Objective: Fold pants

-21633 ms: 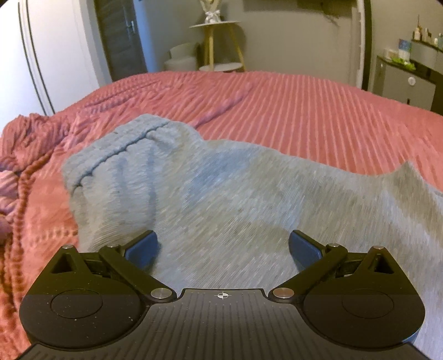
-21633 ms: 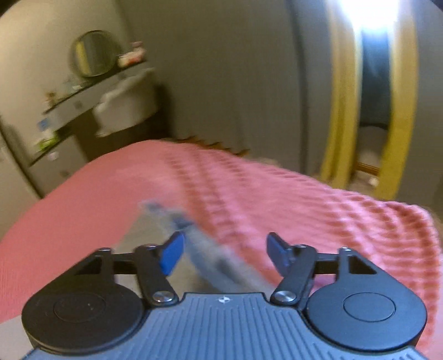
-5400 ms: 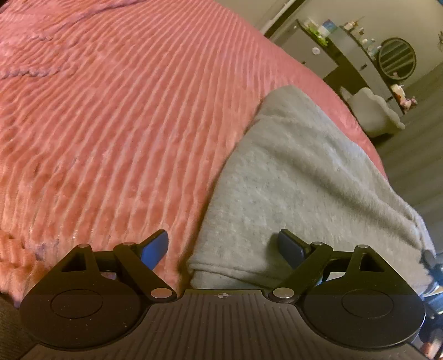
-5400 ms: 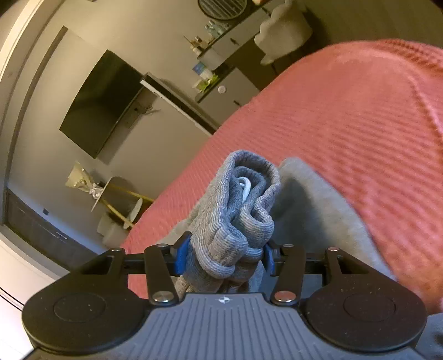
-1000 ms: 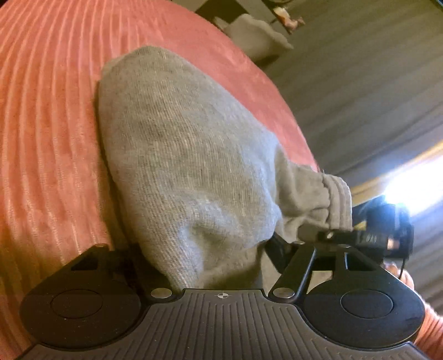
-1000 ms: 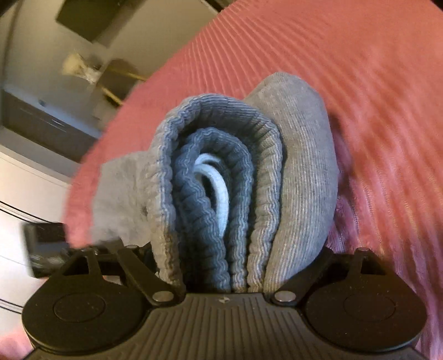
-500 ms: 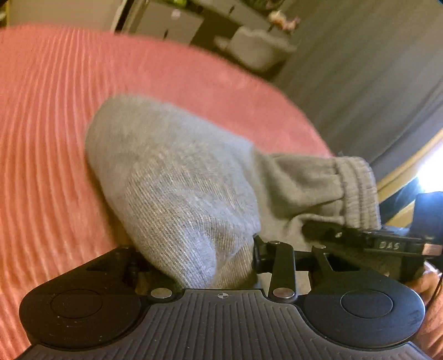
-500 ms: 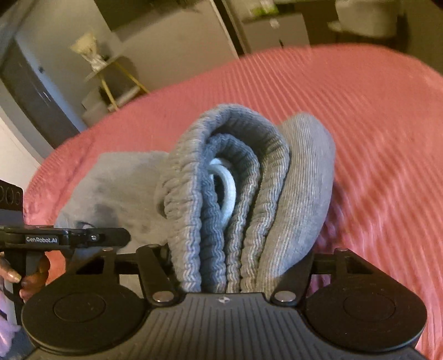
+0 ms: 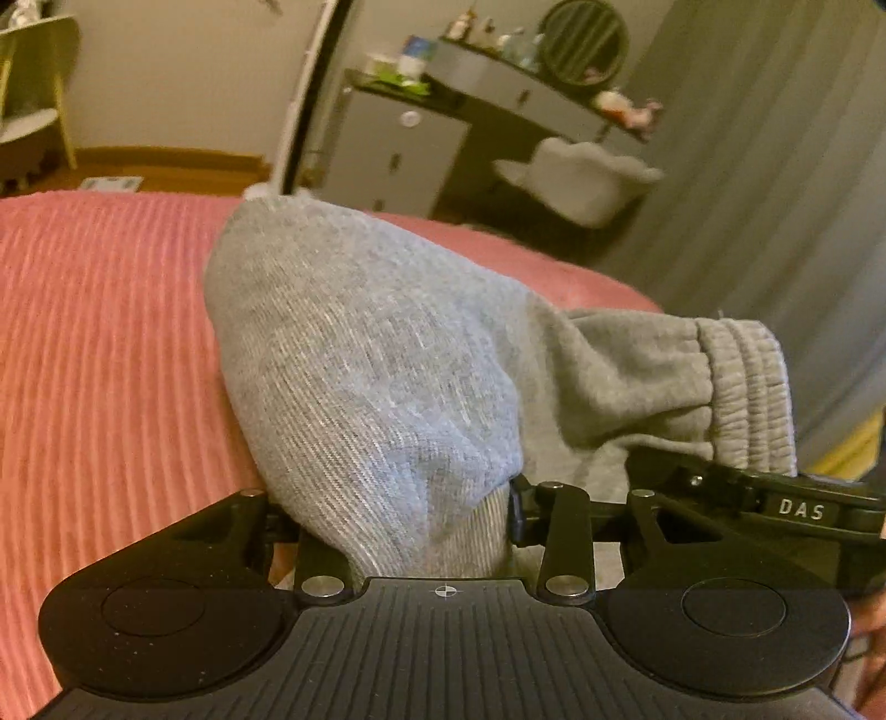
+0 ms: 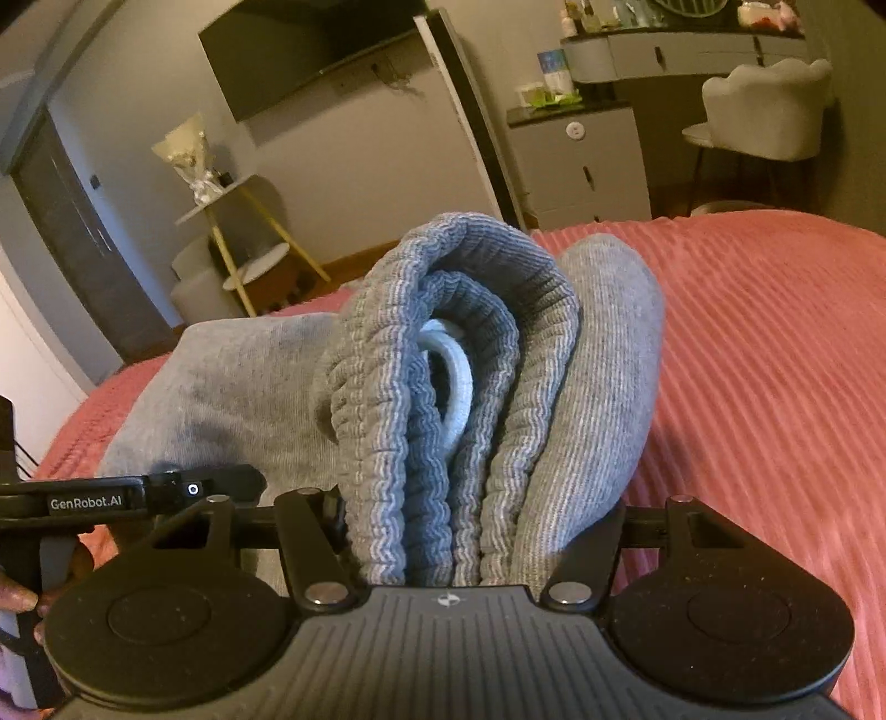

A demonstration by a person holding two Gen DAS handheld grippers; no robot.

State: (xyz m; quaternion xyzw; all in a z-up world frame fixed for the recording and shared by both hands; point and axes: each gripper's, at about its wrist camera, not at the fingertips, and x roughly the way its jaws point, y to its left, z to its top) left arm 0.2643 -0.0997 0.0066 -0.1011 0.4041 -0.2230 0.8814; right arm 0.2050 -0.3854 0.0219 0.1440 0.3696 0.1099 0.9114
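The grey sweatpants point(image 9: 360, 343) are folded into a thick bundle and lifted a little off the pink ribbed bedspread point(image 9: 99, 360). My left gripper point(image 9: 398, 512) pinches the smooth folded end; its jaws are opening slightly with the cloth still squeezed between them. My right gripper point(image 10: 473, 520) is shut on the stacked ribbed waistband point(image 10: 498, 332), where a white drawstring loop point(image 10: 451, 382) shows between the layers. Each gripper's body appears at the edge of the other's view, close beside it. Cloth hides the fingertips of both.
The bedspread point(image 10: 775, 360) stretches out to the right. Beyond the bed stand a grey dresser point(image 10: 587, 160), a pale padded chair point(image 10: 764, 111), a small round side table point(image 10: 243, 232) and a wall-mounted TV point(image 10: 310, 50). A hand point(image 10: 22, 598) holds the left gripper's handle.
Both grippers have risen and tipped up with the pants, so more of the room shows. Both pairs of jaws have drawn in tighter on the bundle.
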